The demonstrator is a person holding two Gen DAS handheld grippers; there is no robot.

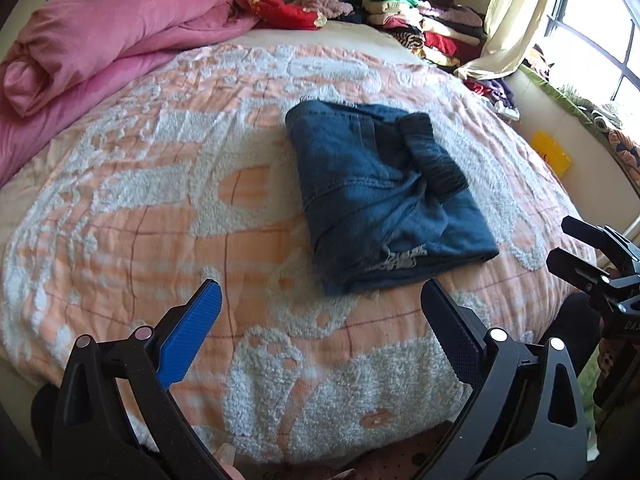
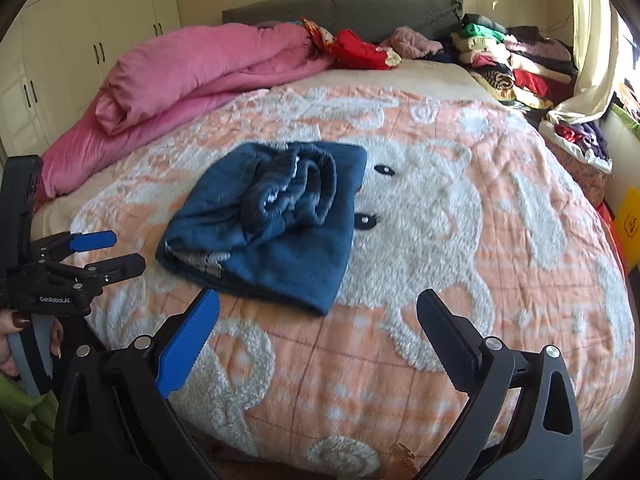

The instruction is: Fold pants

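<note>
both wrist views near, facing bed (image 1: 120,208)

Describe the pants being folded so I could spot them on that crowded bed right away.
Start from the big bed with the peach-and-white fleecy blanket. Near its middle, beside the white bear's eyes, lies a folded blue denim bundle, the pants. Unlike the pink duvet and the clothes stack by the headboard, it lies alone.

Dark blue denim pants (image 1: 384,196), matt and coarse, on a fuzzy tufted bedspread (image 1: 168,184); a pink quilt (image 1: 104,36) looks smooth and soft.
</note>
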